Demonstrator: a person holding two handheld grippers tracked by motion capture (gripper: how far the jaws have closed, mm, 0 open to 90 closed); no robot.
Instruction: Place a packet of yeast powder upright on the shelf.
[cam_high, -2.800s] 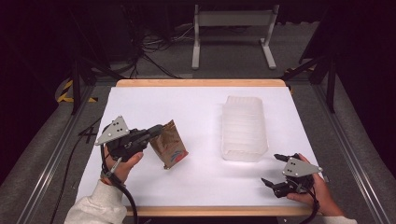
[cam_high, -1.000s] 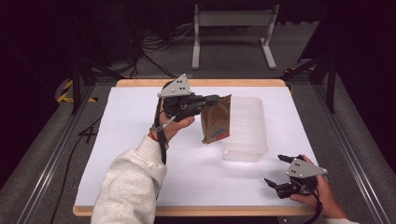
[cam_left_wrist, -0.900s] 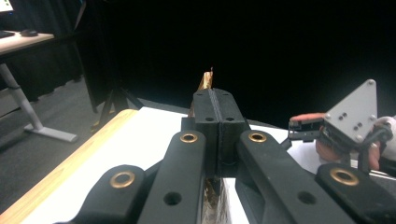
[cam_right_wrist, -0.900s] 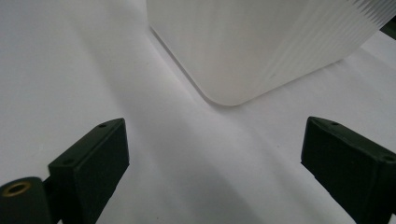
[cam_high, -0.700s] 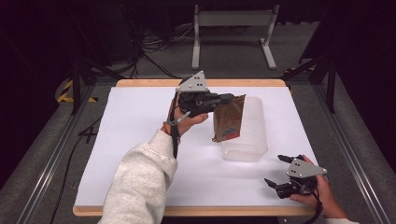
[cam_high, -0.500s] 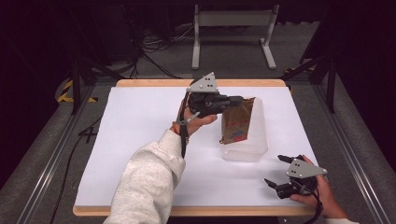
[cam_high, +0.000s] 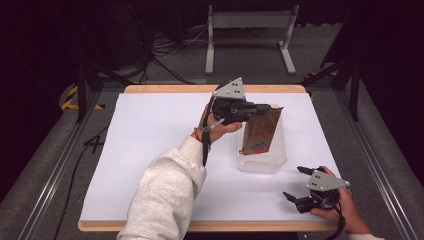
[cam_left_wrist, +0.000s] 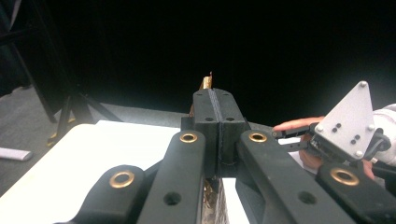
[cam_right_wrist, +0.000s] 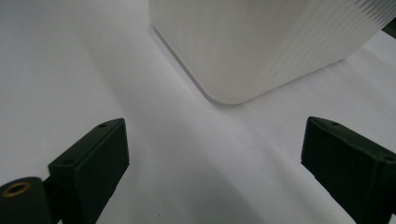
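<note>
**Pouch going into the clear bin**

On the white worktop (cam_high: 150, 150), the brown pouch (cam_high: 260, 135) hangs upright, long axis vertical, top edge pinched in the left tool (cam_high: 257, 110), its bottom inside the clear bin (cam_high: 262, 162). Lower it straight, clear of the walls, before releasing. The right tool (cam_high: 295, 185) rests nearby, spread.

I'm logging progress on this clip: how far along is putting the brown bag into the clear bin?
Done: the bag is picked up; the left gripper is shut on the top edge of the brown bag. In hand: the bag hangs inside the clear bin. Left: letting go of the bag. The right gripper rests open on the table, idle.
</note>
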